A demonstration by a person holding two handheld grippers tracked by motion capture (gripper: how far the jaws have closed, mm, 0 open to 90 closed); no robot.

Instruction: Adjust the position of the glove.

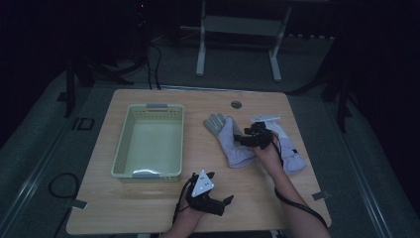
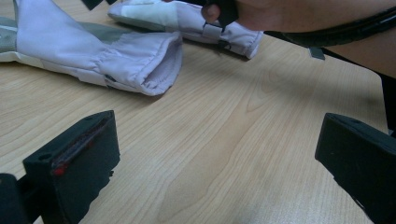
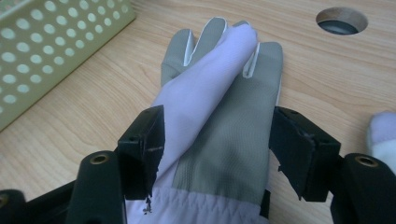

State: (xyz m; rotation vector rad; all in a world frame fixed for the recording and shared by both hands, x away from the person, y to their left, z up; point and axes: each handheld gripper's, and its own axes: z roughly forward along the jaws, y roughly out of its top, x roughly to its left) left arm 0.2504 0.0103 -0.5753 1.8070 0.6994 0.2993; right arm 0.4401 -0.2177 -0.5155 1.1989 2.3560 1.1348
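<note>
You're straddling the near glove (image 3: 219,121) with the right gripper (image 3: 217,149), jaws half-wide, flanking its width, not pinching yet. Glove's lying mid-table, long axis running 12 to 6 from the claw, fingertips at 12. Left gripper (image 1: 205,196) is idling wide open, farther off at the table's 6 o'clock edge.

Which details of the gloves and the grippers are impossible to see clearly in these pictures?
- Right gripper, right gripper view: whether its pads press the near glove is unclear; they straddle its sides.
- Far glove, high view: the hand and gripper cover its middle.
- Far glove, left gripper view: cut off by the top edge.
- Basket, right gripper view: cut off at the corner.
</note>
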